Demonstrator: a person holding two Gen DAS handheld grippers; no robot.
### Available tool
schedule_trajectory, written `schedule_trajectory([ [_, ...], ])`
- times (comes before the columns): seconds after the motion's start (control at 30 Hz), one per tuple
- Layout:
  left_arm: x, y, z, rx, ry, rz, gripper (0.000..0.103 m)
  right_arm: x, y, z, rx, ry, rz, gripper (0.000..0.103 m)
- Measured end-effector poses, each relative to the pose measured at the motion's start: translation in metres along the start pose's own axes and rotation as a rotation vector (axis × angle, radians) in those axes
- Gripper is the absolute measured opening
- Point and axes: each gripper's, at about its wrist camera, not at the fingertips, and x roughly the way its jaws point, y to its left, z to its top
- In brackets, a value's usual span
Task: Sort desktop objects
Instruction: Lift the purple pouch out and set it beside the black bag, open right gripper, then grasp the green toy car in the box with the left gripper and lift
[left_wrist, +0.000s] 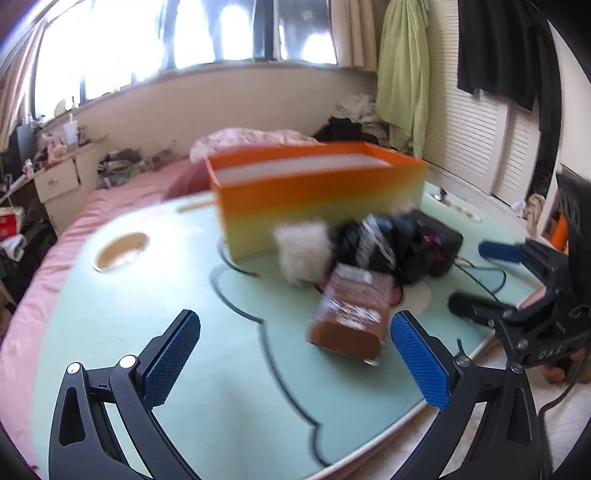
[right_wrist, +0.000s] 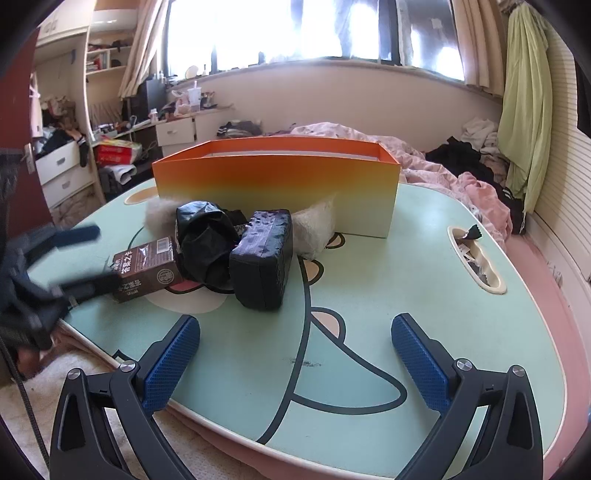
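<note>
While both hand-held grippers gape empty, brown carton (right_wrist: 147, 267) seemingly near table edge (right_wrist: 88, 341).

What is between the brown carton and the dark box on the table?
A crumpled black bag sits between the brown carton and the dark box, touching both. The right wrist view shows it clearly; the left wrist view is blurred.

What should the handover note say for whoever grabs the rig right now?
Left gripper: open, empty, hovering near the brown carton.
Right gripper: open, empty, above the table edge.
Pile on the table, in front of the orange box: brown carton, black bag, dark block, white fluffy items.
Done: none of the pile sorted; the box's inside isn't visible.
Left: move the pile.
</note>
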Motion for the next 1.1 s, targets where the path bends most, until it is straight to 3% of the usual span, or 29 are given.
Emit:
schedule_trajectory([
  [0.07, -0.013, 0.012, 0.012, 0.01, -0.05, 0.076, 0.103, -0.001, 0.001, -0.001, 0.0, -0.001, -0.001, 0.103],
  [0.17, -0.041, 0.033, 0.043, -0.018, -0.207, 0.191, 0.103, 0.0, -0.001, 0.0, 0.001, -0.002, 0.0, 0.103],
  [0.23, -0.048, 0.04, 0.067, -0.055, -0.247, 0.121, 0.101, -0.001, -0.001, 0.0, 0.0, -0.002, -0.001, 0.103],
  [0.27, -0.038, 0.042, 0.086, -0.09, -0.181, 0.02, 0.097, -0.001, 0.0, -0.001, 0.0, -0.002, -0.001, 0.103],
  [0.33, -0.004, 0.043, 0.112, -0.172, 0.007, -0.162, 0.059, -0.001, 0.0, -0.001, -0.001, -0.001, -0.001, 0.103],
  [0.37, 0.028, 0.042, 0.126, -0.226, 0.157, -0.264, 0.053, -0.001, 0.0, -0.001, 0.0, -0.002, 0.0, 0.103],
  [0.43, 0.073, 0.037, 0.139, -0.277, 0.322, -0.307, 0.05, -0.002, 0.001, -0.001, -0.001, -0.002, 0.0, 0.103],
  [0.5, 0.109, 0.033, 0.148, -0.29, 0.411, -0.185, 0.05, -0.006, 0.006, -0.001, 0.0, -0.004, -0.001, 0.103],
  [0.57, 0.13, 0.031, 0.155, -0.279, 0.437, -0.092, 0.05, -0.005, 0.006, -0.001, 0.0, -0.005, -0.001, 0.103],
  [0.73, 0.163, 0.041, 0.16, -0.314, 0.516, -0.02, 0.05, -0.006, 0.007, -0.001, 0.001, -0.007, -0.001, 0.103],
  [0.87, 0.189, 0.039, 0.16, -0.289, 0.575, 0.101, 0.05, -0.005, 0.009, -0.001, 0.0, -0.008, -0.003, 0.103],
  [0.97, 0.209, 0.037, 0.153, -0.284, 0.654, 0.121, 0.05, -0.005, 0.009, -0.001, -0.001, -0.008, -0.003, 0.103],
  [1.03, 0.212, 0.035, 0.158, -0.238, 0.626, 0.147, 0.051, -0.005, 0.009, -0.001, -0.001, -0.008, -0.004, 0.103],
  [1.07, 0.211, 0.036, 0.16, -0.243, 0.62, 0.136, 0.049, -0.005, 0.009, -0.001, 0.0, -0.008, -0.004, 0.103],
  [1.1, 0.212, 0.037, 0.162, -0.238, 0.613, 0.124, 0.035, -0.005, 0.008, -0.001, 0.0, -0.008, -0.003, 0.103],
])
